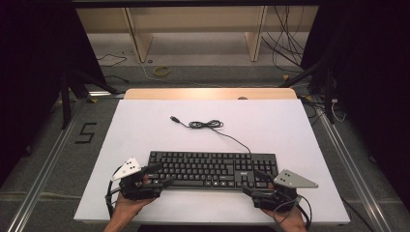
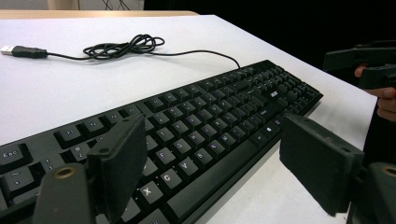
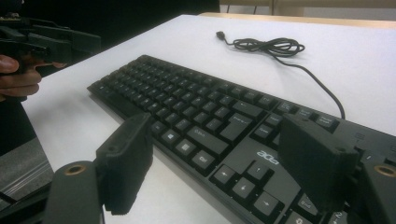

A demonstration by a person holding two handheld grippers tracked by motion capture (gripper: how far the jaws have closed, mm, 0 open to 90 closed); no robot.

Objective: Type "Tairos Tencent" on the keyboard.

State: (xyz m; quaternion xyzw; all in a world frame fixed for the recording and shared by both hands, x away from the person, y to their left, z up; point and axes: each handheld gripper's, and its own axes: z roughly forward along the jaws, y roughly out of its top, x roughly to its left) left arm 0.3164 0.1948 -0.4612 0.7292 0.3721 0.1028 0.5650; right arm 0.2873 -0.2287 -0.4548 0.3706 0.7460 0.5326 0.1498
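A black keyboard (image 1: 212, 169) lies flat near the front of the white table top (image 1: 145, 130). Its thin black cable (image 1: 208, 124) runs back to a loose coil and a USB plug (image 2: 23, 50). My left gripper (image 1: 160, 175) is at the keyboard's front left corner. Its jaws stand wide open, one pad (image 2: 119, 163) over the keys and the other over the bare table. My right gripper (image 1: 254, 182) is at the front right corner, also open, with the arrow keys (image 3: 247, 179) between its jaws. Neither grips anything. In the left gripper view the right gripper (image 2: 364, 65) shows far off.
A wooden strip (image 1: 210, 93) borders the table's far edge. Beyond it are shelf legs (image 1: 138, 41) and loose cables (image 1: 290, 43) on the floor. Metal rails (image 1: 43, 169) run along both sides of the table, with dark stands at the back corners.
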